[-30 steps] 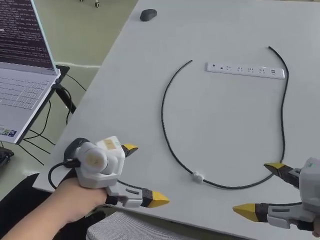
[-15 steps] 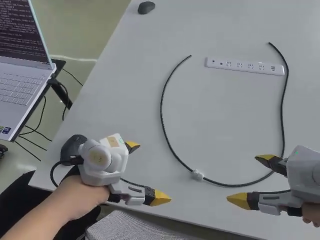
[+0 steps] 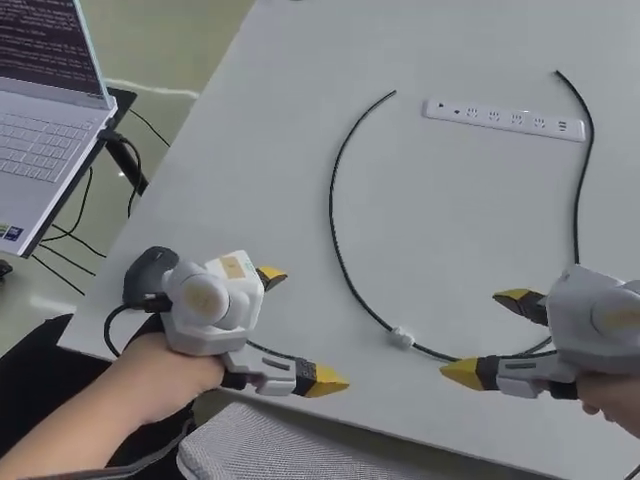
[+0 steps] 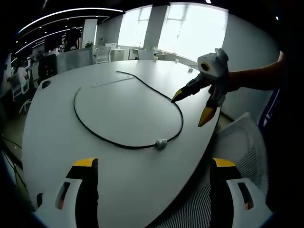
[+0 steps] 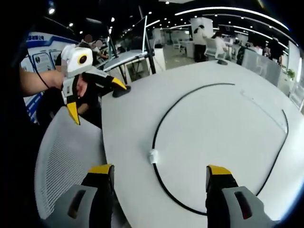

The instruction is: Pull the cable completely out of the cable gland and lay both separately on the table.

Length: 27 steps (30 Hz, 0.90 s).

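A long black cable (image 3: 341,240) lies in a wide loop on the white table (image 3: 450,220). A small white cable gland (image 3: 401,337) sits threaded on the cable near the table's front edge; the gland (image 4: 161,143) (image 5: 152,156) also lies ahead of each gripper's jaws. My left gripper (image 3: 296,330) stands open at the front left edge, some way left of the gland. My right gripper (image 3: 490,335) stands open at the front right, just right of the gland, over the cable. Neither holds anything.
A white power strip (image 3: 504,119) lies at the far side inside the cable loop. A laptop (image 3: 40,110) stands on a stand off the table's left side. A mesh chair back (image 3: 260,450) sits just below the front edge.
My right gripper has moved left and slightly up toward the gland. The left gripper has barely shifted. The camera has moved a little.
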Available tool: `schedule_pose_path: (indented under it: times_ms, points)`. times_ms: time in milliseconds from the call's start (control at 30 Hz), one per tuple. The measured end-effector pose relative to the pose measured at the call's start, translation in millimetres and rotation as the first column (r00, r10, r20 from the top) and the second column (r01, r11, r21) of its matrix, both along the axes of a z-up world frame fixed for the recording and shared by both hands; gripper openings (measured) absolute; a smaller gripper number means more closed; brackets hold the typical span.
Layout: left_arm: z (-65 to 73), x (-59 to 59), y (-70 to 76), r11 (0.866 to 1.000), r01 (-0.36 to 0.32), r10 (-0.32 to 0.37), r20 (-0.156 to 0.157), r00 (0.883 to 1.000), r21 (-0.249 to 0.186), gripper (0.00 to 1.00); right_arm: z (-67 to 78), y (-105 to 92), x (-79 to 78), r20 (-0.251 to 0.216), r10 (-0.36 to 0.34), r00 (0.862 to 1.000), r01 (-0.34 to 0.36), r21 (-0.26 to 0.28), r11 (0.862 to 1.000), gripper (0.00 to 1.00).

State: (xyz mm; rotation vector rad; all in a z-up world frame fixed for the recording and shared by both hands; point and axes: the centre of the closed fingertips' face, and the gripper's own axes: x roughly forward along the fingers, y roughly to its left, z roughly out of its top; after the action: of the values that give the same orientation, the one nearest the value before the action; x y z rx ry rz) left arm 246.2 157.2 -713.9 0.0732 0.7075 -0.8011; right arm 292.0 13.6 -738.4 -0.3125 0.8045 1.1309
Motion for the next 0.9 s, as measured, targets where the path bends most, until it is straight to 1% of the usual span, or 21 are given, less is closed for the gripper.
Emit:
schedule_pose_path:
  times_ms: [100, 233, 333, 400, 467, 500, 600, 700, 767, 900]
  points:
    - [-3.0, 1.5, -1.9, 1.000, 0.011, -0.011, -0.003, 1.000, 0.015, 0.98, -2.6, 7.9, 1.3, -0.003, 0.012, 1.000, -0.012, -0.012, 1.000, 0.77]
    - [-7.1, 2.1, -2.1, 1.000, 0.015, -0.015, -0.011, 1.000, 0.014, 0.97, -4.7, 18.6, 3.5, -0.006, 0.029, 1.000, -0.029, -0.021, 0.999, 0.75]
    - [-10.4, 4.2, 1.5, 1.000, 0.011, -0.011, -0.003, 1.000, 0.025, 0.98, -9.1, 24.0, 2.8, -0.014, 0.051, 0.999, -0.052, -0.036, 0.998, 0.74]
    - [-12.4, 4.9, 3.1, 1.000, 0.011, -0.010, -0.004, 1.000, 0.023, 0.97, -13.2, 25.7, 3.1, -0.014, 0.065, 0.998, -0.065, -0.050, 0.997, 0.73]
    - [-13.9, 5.1, 4.2, 1.000, 0.008, -0.008, -0.006, 1.000, 0.019, 0.97, -16.2, 28.6, 3.0, -0.022, 0.067, 0.998, -0.068, -0.058, 0.996, 0.72]
    - [-15.1, 4.7, 5.1, 1.000, 0.010, -0.010, -0.012, 1.000, 0.019, 0.97, -18.0, 30.3, 2.4, -0.030, 0.068, 0.997, -0.070, -0.060, 0.996, 0.71]
    - [-17.0, 6.0, 7.3, 1.000, -0.007, 0.007, -0.016, 1.000, 0.010, 0.97, -23.7, 32.7, 1.5, -0.037, 0.079, 0.996, -0.082, -0.077, 0.994, 0.68]
    - [-21.5, 2.7, 4.6, 1.000, -0.008, 0.008, -0.025, 1.000, 0.003, 0.97, -28.9, 34.9, 0.7, -0.047, 0.091, 0.995, -0.095, -0.092, 0.991, 0.65]
    - [-24.6, -0.8, 2.6, 1.000, 0.002, -0.001, -0.029, 1.000, 0.007, 0.97, -33.6, 35.8, 1.3, -0.051, 0.096, 0.994, -0.101, -0.096, 0.990, 0.64]
    - [-27.3, -3.3, 2.1, 1.000, 0.001, -0.001, -0.034, 0.999, 0.004, 0.97, -38.4, 41.4, 0.3, -0.065, 0.103, 0.993, -0.110, -0.103, 0.989, 0.60]
